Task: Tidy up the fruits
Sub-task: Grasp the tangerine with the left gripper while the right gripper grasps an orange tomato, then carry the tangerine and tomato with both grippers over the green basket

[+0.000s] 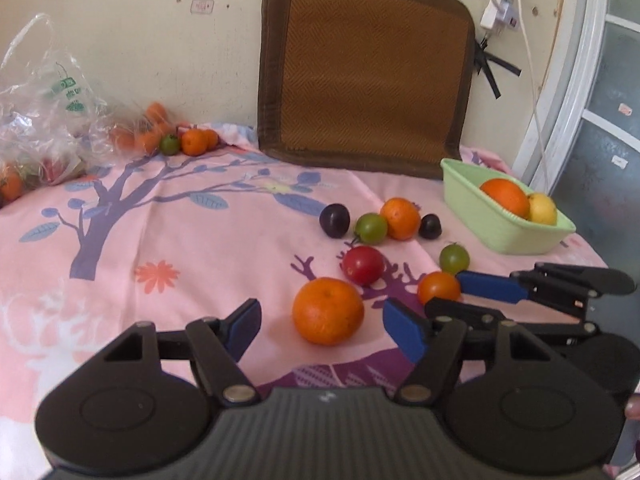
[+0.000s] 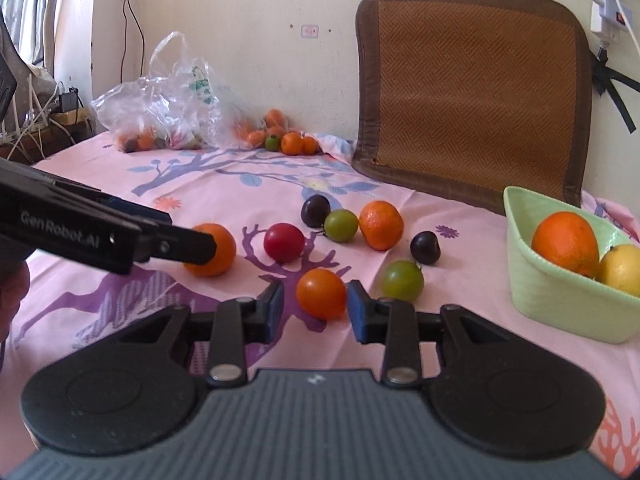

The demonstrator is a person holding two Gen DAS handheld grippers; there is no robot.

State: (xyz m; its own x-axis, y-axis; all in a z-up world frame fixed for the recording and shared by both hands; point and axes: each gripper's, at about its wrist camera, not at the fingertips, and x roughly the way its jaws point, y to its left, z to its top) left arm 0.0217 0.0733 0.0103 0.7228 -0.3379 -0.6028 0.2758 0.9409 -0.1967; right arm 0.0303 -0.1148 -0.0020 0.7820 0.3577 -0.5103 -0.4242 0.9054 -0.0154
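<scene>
On the right edge of both frames sits your pale green plastic basket (image 2: pixel 532 280), holding only a large orange (image 2: pixel 566 242) and a yellow lemon (image 2: pixel 622 268). So you're early in the job, by my read.

Still loose on the pink printed tablecloth (image 1: pixel 180 240), centre frame: two dark purple plums (image 2: pixel 315 210), two green tomatoes (image 2: pixel 341 225), a red tomato (image 2: pixel 283 242), a mid-size mandarin (image 2: pixel 380 224), plus the two fruits you're on now. More fruit lies upper left by the clear plastic bag (image 2: pixel 160 108); can't tell if that's in scope.

Your left gripper (image 1: pixel 320 324) stands open, jaws either side of the big loose orange (image 1: pixel 327 310), not touching it. Your right gripper (image 2: pixel 316 312) brackets the small orange-red tomato (image 2: pixel 321 293), with slight gaps at the pads, so not gripping.
</scene>
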